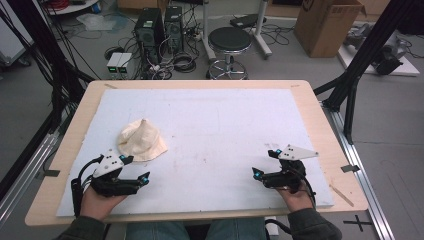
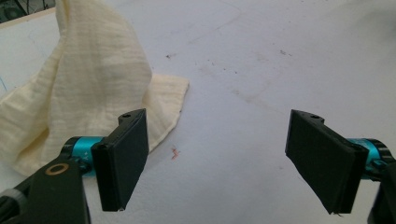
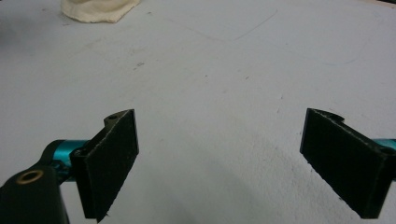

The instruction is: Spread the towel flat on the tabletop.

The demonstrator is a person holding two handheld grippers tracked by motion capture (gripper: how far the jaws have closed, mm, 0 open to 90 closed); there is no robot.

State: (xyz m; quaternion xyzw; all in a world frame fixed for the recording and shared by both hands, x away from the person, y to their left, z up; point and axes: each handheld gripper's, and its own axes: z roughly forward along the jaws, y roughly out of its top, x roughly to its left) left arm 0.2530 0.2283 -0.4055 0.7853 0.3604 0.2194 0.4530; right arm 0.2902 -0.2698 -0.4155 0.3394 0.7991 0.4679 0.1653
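Observation:
A cream cloth (image 1: 141,140) lies bunched into a peak on the white board (image 1: 220,125), left of centre. My left gripper (image 1: 137,169) rests on the board just in front of the cloth, jaws wide apart with nothing between them. In the left gripper view the cloth (image 2: 84,84) rises behind the left jaw, and the left gripper (image 2: 224,158) stands open over bare board. My right gripper (image 1: 264,163) sits at the front right, open and empty. The right gripper view has the right gripper (image 3: 224,163) over bare board, with the cloth (image 3: 98,9) far off at the top left.
The board lies on a wooden table (image 1: 320,120). Beyond the far edge stand a black stool (image 1: 229,45), computer towers (image 1: 159,30) with cables, and a cardboard box (image 1: 327,25). Black frame posts (image 1: 360,65) flank the table.

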